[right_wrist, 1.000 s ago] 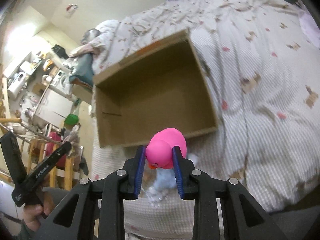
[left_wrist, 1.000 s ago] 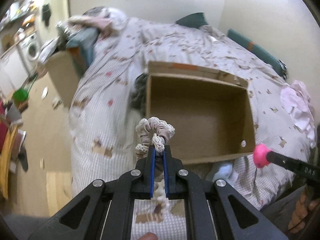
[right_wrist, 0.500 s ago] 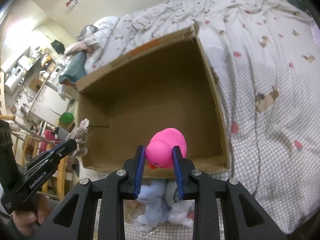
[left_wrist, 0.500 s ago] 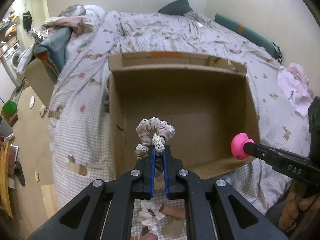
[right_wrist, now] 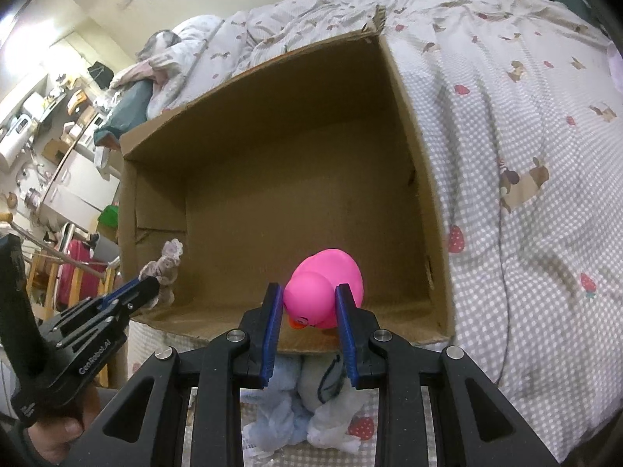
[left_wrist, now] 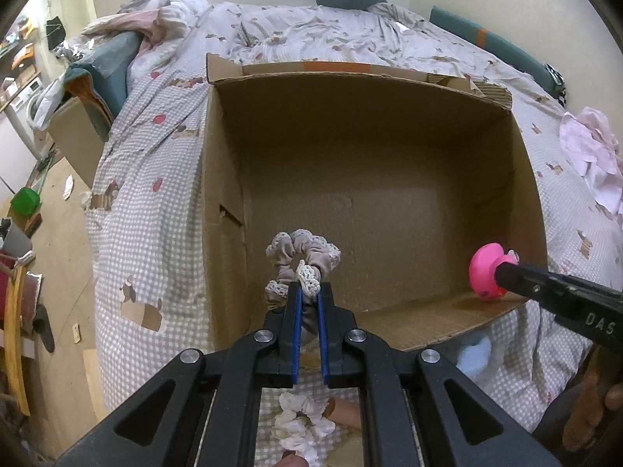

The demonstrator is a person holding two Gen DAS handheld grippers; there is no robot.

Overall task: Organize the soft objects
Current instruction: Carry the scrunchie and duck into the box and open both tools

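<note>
I had both tools loaded and poised at the near lip of the cardboard box (left_wrist: pixel 389 179), which sat open on the bed (right_wrist: pixel 525 124) directly ahead of each gripper. The left gripper (left_wrist: pixel 308 292) was pinched nearly closed on the beige lace-trimmed scrunchie (left_wrist: pixel 301 257), whose loop stood up just past the fingertips, over the box's left near corner. The right gripper (right_wrist: pixel 309 303) was held at a middling width, clamped on the pink rubber duck (right_wrist: pixel 323 288), which sat between the blue pads with its beak pointing back toward me and hung over the near wall. To do the drop well, I judged that each tool needed to go a little further forward, so that its load was clearly beyond the near wall and over the bare floor of the box, and then tip down before the jaws were eased apart; the scrunchie might cling to the pads, so a full opening would help it fall. Both grippers were angled downward into the box, the left one to the left of the right, well apart, their handles back toward me. Below and behind the fingertips, a white scrunchie (left_wrist: pixel 303 424) and some pale blue cloth (right_wrist: pixel 280 408) lay outside the box.
</note>
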